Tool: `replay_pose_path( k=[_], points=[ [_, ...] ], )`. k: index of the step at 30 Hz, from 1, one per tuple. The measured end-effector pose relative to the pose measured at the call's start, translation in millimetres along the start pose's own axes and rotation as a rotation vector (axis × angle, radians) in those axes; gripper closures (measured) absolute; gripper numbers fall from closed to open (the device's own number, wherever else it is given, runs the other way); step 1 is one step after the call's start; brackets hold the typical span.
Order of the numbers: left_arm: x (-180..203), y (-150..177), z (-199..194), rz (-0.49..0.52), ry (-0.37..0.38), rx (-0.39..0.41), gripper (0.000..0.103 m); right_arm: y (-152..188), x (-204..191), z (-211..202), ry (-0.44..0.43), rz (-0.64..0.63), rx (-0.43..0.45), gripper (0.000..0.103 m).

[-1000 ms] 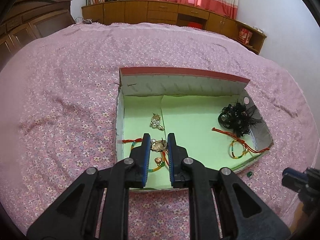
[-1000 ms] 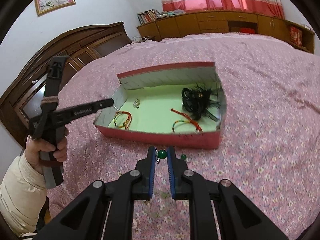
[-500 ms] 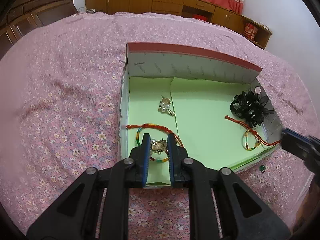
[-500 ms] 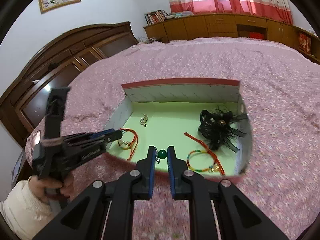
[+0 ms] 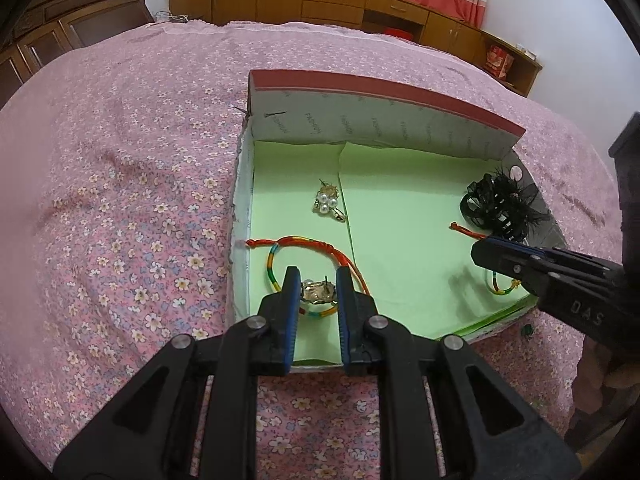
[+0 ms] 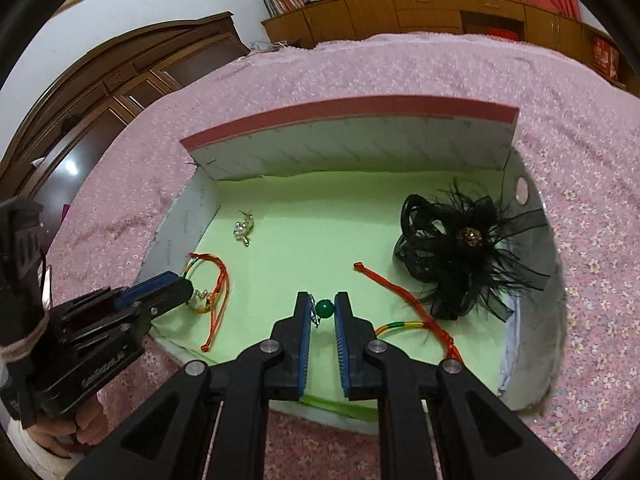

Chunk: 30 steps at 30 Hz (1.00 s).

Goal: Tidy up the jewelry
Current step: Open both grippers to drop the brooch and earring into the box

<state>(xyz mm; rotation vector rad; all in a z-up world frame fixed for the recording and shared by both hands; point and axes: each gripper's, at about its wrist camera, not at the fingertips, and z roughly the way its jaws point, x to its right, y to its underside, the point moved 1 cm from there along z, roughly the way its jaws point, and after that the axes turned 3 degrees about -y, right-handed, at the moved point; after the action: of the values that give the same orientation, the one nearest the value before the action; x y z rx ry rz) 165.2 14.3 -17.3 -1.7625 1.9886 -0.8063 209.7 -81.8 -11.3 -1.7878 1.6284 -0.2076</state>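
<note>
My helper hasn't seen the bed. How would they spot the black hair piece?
Find the shoebox on the pink bedspread. In its right end lies the black hair piece. Unlike the bright cord bracelets, it is dark and feathery with a gold centre.

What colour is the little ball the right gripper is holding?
Green bead, clearest in the right wrist view.

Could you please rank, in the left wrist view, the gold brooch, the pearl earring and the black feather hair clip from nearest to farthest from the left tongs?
1. Gold brooch: between the left tongs.
2. Pearl earring: straight ahead, mid-box.
3. Black feather hair clip: far right corner.
</note>
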Motion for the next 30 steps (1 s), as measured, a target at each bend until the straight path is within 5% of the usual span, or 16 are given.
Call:
replay_pose_path(
  k=[5, 8, 30],
  points=[
    [-2, 0, -4, -0.011, 0.009, 0.005, 0.089, -5, 0, -8, -0.016, 0.021, 0.017, 0.086],
    [-3, 1, -8, -0.015, 0.021, 0.008, 0.085, -10, 1, -17, -0.033, 0.033, 0.04, 0.075],
    [18, 18, -64, 0.023, 0.08, 0.051, 0.071, 21, -4, -97, -0.021, 0.023, 0.134, 0.075]
  ],
)
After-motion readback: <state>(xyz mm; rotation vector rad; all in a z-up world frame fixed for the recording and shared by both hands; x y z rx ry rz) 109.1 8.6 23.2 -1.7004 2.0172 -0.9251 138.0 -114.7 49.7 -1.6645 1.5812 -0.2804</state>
